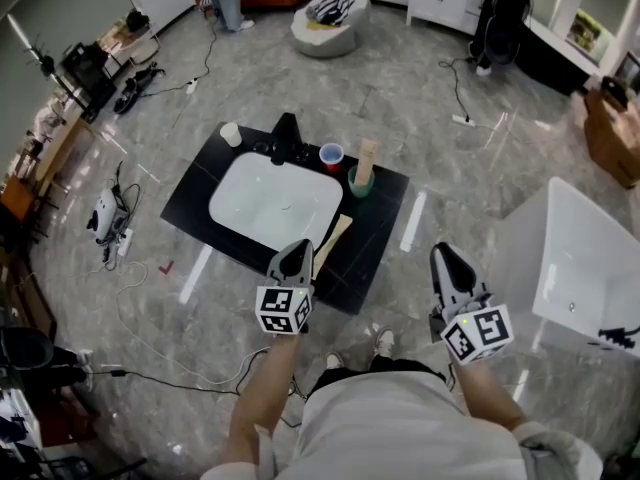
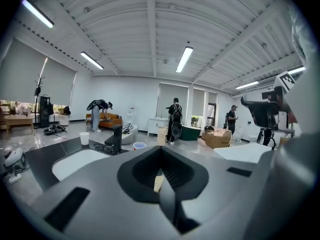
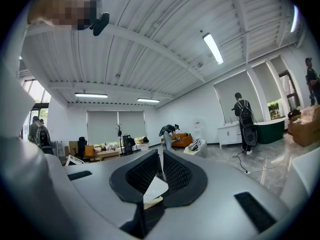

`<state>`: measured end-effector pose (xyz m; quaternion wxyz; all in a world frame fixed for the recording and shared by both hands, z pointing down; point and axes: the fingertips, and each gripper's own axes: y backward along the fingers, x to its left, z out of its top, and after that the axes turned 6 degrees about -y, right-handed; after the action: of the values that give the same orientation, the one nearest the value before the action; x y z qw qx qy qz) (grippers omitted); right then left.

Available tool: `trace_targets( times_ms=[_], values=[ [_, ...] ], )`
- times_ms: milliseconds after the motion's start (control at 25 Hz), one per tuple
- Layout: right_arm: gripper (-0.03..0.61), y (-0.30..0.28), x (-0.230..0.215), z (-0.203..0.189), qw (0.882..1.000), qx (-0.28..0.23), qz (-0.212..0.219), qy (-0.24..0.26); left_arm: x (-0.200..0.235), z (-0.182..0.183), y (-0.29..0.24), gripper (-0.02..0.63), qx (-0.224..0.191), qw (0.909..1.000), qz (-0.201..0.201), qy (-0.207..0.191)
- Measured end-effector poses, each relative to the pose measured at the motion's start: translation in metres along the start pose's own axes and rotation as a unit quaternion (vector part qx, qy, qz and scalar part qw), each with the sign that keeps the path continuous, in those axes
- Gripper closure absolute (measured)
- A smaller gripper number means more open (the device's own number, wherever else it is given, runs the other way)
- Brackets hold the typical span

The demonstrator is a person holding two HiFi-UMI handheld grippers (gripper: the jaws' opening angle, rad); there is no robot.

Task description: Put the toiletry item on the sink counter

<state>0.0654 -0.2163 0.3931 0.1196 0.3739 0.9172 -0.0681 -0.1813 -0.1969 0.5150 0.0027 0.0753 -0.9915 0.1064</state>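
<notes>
The beige toiletry item point(image 1: 334, 238) lies on the sink counter point(image 1: 382, 230) just beside the closed, empty left gripper point(image 1: 295, 249).

L gripper point(image 1: 294, 253) & R gripper point(image 1: 444, 258) held fwd side by side, forearms extended, both jaws together

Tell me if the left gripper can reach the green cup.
Probably yes: the left gripper hangs over the counter's near edge, with only a flat tan item lying low between it and the green cup. Its jaws are shut and must open first.
</notes>
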Motion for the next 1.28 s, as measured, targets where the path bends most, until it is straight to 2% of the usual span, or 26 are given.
trace_targets(
  times_ms=[360,640,880,1080,1280],
  values=[
    [0.523,-0.003,0.005,-0.001,1.000,0.001,0.010,0.000,0.007,0.023,0.043,0.611,-0.044,0.9981,0.042,0.008],
    [0.523,-0.011,0.015,0.000,0.999,0.005,0.030,0.010,0.006,0.050,0.088,0.611,-0.092,0.9925,0.080,0.005],
    [0.523,-0.016,0.026,0.004,0.998,0.003,0.053,0.026,-0.004,0.078,0.123,0.612,-0.122,0.9868,0.105,-0.016],
    [0.524,-0.021,0.029,0.003,0.998,0.006,0.058,0.034,-0.012,0.085,0.140,0.612,-0.137,0.9832,0.120,-0.018],
    [0.523,-0.023,0.034,-0.003,0.997,0.011,0.061,0.034,-0.011,0.072,0.145,0.612,-0.128,0.9836,0.127,-0.007]
  ],
)
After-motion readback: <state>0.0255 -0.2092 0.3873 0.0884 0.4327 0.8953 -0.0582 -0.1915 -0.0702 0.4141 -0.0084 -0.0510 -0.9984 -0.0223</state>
